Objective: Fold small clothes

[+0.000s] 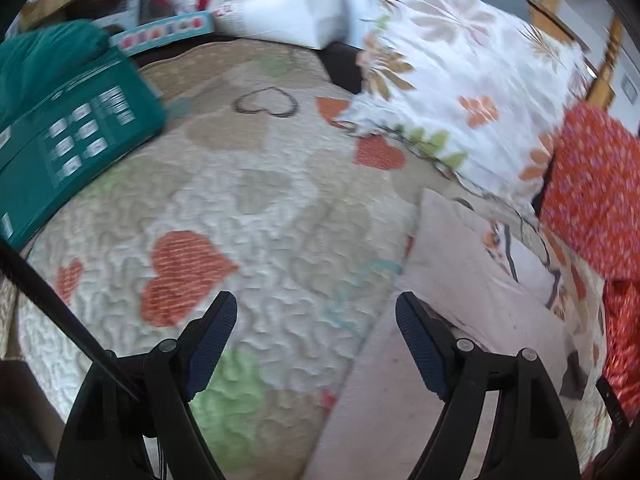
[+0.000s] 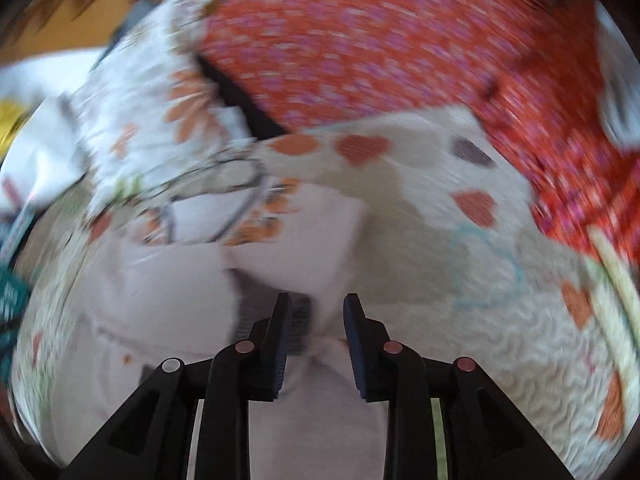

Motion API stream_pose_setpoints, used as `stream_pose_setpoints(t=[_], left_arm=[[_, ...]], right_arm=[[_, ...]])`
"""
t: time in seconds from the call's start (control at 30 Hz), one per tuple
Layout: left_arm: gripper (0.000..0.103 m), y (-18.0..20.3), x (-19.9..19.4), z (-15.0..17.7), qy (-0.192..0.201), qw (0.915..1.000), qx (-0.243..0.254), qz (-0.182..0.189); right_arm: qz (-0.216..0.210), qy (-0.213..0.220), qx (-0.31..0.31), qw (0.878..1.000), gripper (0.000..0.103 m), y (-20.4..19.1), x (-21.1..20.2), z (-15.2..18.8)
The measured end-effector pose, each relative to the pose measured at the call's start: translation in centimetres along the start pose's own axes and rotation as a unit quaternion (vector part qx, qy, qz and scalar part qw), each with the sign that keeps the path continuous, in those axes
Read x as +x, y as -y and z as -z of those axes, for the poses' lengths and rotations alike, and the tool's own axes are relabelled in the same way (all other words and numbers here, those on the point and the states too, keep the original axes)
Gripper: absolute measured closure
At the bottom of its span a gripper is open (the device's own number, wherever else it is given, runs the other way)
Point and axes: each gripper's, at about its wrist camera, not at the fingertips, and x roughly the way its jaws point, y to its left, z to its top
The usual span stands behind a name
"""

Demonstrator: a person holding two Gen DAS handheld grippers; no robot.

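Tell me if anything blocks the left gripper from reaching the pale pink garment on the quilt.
Nothing visible does. The left gripper hangs open over the heart-patterned quilt, and the pale pink garment lies flat just beside its right finger, with only bare quilt between. The floral pillow sits farther back.

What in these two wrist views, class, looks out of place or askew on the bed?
The pale pink garment lies rumpled, one flap turned over on itself, not yet squarely folded. The teal box sits tilted on the heart quilt, beside the folding space. Motion blur hides finer detail; nothing looks spilled or damaged.
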Motion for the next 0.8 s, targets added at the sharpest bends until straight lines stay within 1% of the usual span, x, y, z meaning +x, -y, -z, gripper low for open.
stream_pose_setpoints(t=[0.03, 0.07, 0.1, 0.13, 0.17, 0.23, 0.27, 0.3, 0.33, 0.4, 0.47, 0.5, 0.53, 0.57, 0.6, 0.63, 0.67, 0.7, 0.73, 0.77, 0.8], left_arm=[[0.022, 0.6, 0.3, 0.0, -0.001, 1.0, 0.008, 0.0], [0.022, 1.3, 0.5, 0.0, -0.002, 0.9999, 0.017, -0.001], [0.022, 2.0, 0.9, 0.0, -0.002, 0.9996, 0.027, -0.003], [0.022, 2.5, 1.1, -0.1, -0.002, 0.9994, 0.035, -0.007], [0.022, 2.9, 1.4, -0.1, -0.001, 0.999, 0.042, -0.013], [0.022, 3.4, 1.9, -0.3, -0.002, 0.9984, 0.052, -0.02], [0.022, 3.5, 2.3, -0.4, -0.009, 0.9985, 0.053, -0.013], [0.022, 3.5, 2.5, -0.4, -0.016, 0.9985, 0.052, -0.004], [0.022, 3.6, 2.6, -0.4, -0.021, 0.9985, 0.051, 0.004], [0.022, 3.9, 2.7, -0.2, -0.029, 0.9979, 0.057, 0.013], [0.022, 4.3, 2.6, 0.0, -0.033, 0.9968, 0.073, 0.009], [0.022, 4.3, 2.6, 0.0, -0.033, 0.9965, 0.076, 0.008], [0.022, 4.2, 2.5, -0.1, -0.032, 0.9966, 0.076, 0.006], [0.022, 3.9, 2.4, -0.2, -0.031, 0.997, 0.071, 0.005], [0.022, 3.5, 2.4, -0.4, -0.032, 0.9976, 0.062, 0.002], [0.022, 3.1, 2.4, -0.5, -0.032, 0.998, 0.053, 0.002], [0.022, 2.5, 2.3, -0.7, -0.033, 0.9987, 0.039, 0.003], [0.022, 1.8, 2.3, -0.9, -0.034, 0.9991, 0.026, 0.005], [0.022, 1.3, 2.3, -1.0, -0.036, 0.9992, 0.014, 0.006], [0.022, 0.7, 2.3, -1.1, -0.037, 0.9993, 0.004, 0.007], [0.022, 0.2, 2.2, -1.2, -0.038, 0.9992, -0.004, 0.007]], right_arm=[[-0.024, -0.01, -0.018, 0.999, 0.077, -1.0, 0.5, -0.1], [-0.051, -0.022, -0.025, 0.998, 0.082, -1.8, 1.1, -0.1], [-0.077, -0.039, -0.027, 0.996, 0.092, -2.4, 2.0, -0.1], [-0.086, -0.053, -0.03, 0.994, 0.093, -2.9, 3.0, -0.2], [-0.079, -0.065, -0.035, 0.994, 0.093, -3.2, 4.2, -0.3], [-0.035, -0.097, -0.032, 0.994, 0.093, -2.6, 7.2, -0.5], [-0.013, -0.11, -0.02, 0.994, 0.097, -1.7, 8.8, -0.8], [-0.012, -0.107, 0.001, 0.994, 0.101, -0.5, 9.7, -1.3], [-0.011, -0.096, 0.02, 0.995, 0.101, 0.2, 10.1, -1.9], [0.045, -0.084, 0.033, 0.995, 0.1, 1.0, 10.5, -3.2], [0.082, -0.063, 0.011, 0.995, 0.093, 0.1, 9.7, -3.9], [0.064, -0.044, 0.0, 0.997, 0.09, -0.9, 8.5, -4.0], [0.026, -0.037, -0.006, 0.999, 0.09, -2.0, 7.5, -3.8], [-0.018, -0.039, -0.012, 0.999, 0.09, -3.3, 6.6, -3.5], [-0.064, -0.044, -0.024, 0.997, 0.09, -4.9, 5.8, -3.0], [-0.102, -0.049, -0.039, 0.993, 0.09, -6.5, 5.2, -2.4], [-0.14, -0.056, -0.055, 0.987, 0.09, -8.3, 4.9, -1.8], [-0.179, -0.07, -0.071, 0.979, 0.087, -10.5, 4.9, -0.9], [-0.203, -0.081, -0.085, 0.972, 0.083, -12.1, 4.9, -0.1], [-0.216, -0.089, -0.11, 0.966, 0.081, -14.4, 5.2, 0.9], [-0.215, -0.09, -0.132, 0.964, 0.077, -15.9, 5.3, 1.6]])
